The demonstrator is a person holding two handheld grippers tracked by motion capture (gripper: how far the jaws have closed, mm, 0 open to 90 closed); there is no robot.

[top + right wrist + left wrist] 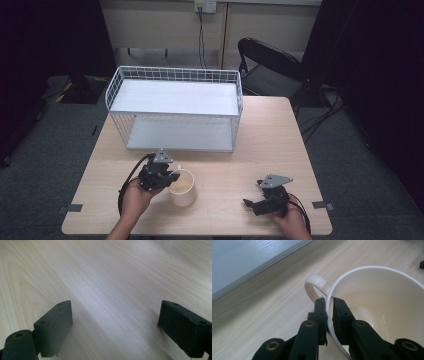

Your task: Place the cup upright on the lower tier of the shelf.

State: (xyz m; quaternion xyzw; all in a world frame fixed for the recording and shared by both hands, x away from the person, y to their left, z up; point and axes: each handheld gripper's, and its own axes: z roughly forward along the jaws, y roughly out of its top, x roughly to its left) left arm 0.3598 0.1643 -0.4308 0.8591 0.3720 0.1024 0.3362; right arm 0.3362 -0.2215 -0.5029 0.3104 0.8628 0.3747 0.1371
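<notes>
A cream mug [182,187] stands upright on the wooden table [280,140], near its front edge and left of centre. My left gripper [172,177] is shut on the mug's rim [367,268], one jaw outside the wall and one inside, just beside the handle [313,283]. The mug [377,300] looks empty inside. My right gripper [252,204] rests low over the table at the front right, its jaws wide apart with bare wood [107,285] between them.
A white wire rack [175,107] with two white shelves stands at the back of the table, open towards me. Its lower shelf edge [249,267] lies just beyond the mug. A black folding chair [270,65] stands behind the table's far right corner.
</notes>
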